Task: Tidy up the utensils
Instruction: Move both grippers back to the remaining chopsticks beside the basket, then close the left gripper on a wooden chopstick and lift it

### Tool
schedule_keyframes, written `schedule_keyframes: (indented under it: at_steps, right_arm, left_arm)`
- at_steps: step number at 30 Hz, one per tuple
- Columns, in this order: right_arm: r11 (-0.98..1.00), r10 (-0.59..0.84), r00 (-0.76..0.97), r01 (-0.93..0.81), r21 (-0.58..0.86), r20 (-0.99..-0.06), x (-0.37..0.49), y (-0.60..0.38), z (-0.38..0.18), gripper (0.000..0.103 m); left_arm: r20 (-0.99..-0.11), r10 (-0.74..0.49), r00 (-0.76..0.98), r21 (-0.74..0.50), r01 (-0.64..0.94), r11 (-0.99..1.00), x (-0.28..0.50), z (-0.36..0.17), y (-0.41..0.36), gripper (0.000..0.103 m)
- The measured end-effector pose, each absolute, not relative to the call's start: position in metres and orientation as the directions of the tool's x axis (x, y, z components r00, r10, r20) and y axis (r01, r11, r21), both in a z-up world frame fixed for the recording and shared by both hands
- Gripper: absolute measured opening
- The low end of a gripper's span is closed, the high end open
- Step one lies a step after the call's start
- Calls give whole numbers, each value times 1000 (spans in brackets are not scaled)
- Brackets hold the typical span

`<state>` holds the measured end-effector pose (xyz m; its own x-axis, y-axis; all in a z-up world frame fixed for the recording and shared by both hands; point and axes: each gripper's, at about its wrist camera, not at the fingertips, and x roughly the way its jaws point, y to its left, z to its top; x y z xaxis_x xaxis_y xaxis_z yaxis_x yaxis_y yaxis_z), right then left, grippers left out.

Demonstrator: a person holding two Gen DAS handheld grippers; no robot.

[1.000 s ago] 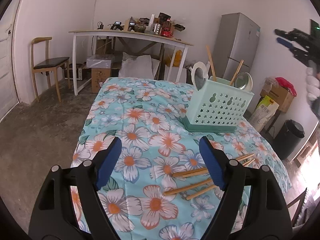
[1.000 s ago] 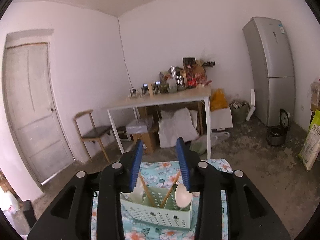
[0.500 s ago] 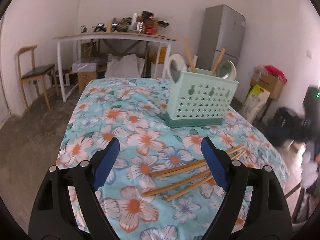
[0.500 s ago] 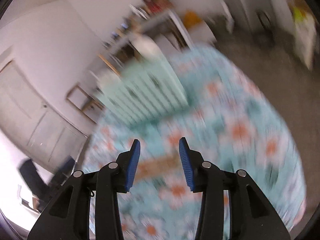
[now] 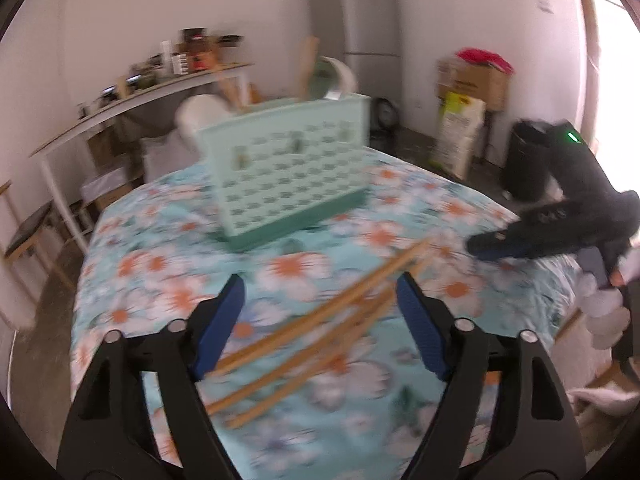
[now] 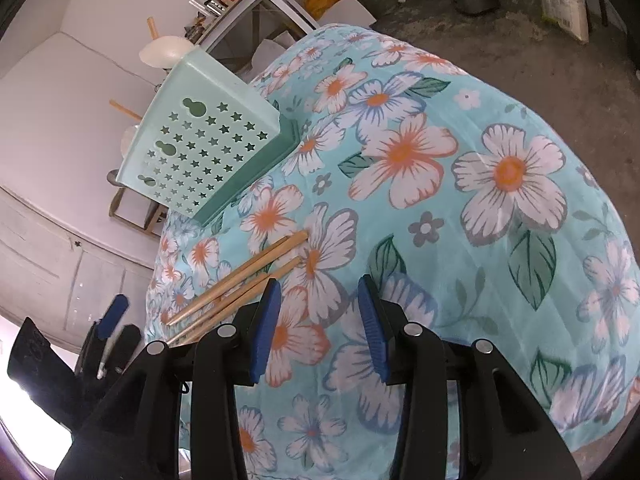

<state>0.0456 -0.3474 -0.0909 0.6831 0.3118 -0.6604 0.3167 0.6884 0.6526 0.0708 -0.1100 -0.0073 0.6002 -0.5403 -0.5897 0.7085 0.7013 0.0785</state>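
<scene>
Several wooden chopsticks (image 5: 320, 320) lie loose on the floral tablecloth (image 6: 480, 184). My left gripper (image 5: 320, 312) hovers over them, its jaws closing with the chopsticks in the gap below and neither pad touching them. Behind stands a mint-green perforated utensil basket (image 5: 292, 184) holding white spoons (image 5: 200, 120) and upright chopsticks. My right gripper (image 6: 318, 320) is low over the cloth just right of the chopsticks' (image 6: 240, 280) thick ends, open with nothing between its pads. The basket (image 6: 200, 132) is beyond it. Each gripper shows in the other's view: right gripper (image 5: 486, 246), left gripper (image 6: 120, 324).
Beyond the table are a grey fridge (image 5: 356, 12), a cluttered white desk (image 5: 140, 96), cardboard boxes (image 5: 472, 80), a black bin (image 5: 528, 164) and a chair (image 5: 24, 232). The table's edge drops off close behind both grippers.
My left gripper has slid right over the chopsticks, rolled and narrowed a little. My right gripper has dropped from high above the basket to the table beside the chopsticks.
</scene>
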Motion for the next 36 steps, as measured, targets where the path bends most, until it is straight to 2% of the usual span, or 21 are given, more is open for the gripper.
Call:
schedule_keyframes:
  at_steps: [5,7,10,13,18,25,31,36]
  right_arm:
    - [664,342,689,304,683,-639,49,-354,-96,40]
    - [659,350,690,298,690,-633,50,-355,-98,40]
    - [654,362,692,289,699,-624,49,-357,-100,40]
    - [648,371,694,283,707,-617,50,-359,-101,40]
    - [642,380,697,275,716,-608,49,-361,-103,39]
    - [639,379,703,272,720,-602,49,-361,-104,37]
    - [642,374,703,275,716,-605,48,-360,-104,37]
    - [648,368,701,278,709,-611,49,-359,-103,36]
  left_arm:
    - [-647,-540,538,147,784,604,62,-28,-148,47]
    - [-670,-533,516,146,796,587,61,-35,-153,34]
    - [-703,-510,496,167,811,560,61,-47,-162,24]
    - [-724,-470,505,217,813,540,62,-56,-169,17]
    - [-723,-410,557,349,806,478,56,-69,-181,17]
    - [-716,-396,575,414,806,422,54,-69,-187,12]
    - [-736,-397,548,404,827,392,49,-67,-184,10]
    - [-785,-397,475,332,865,377,43,-62,-171,10]
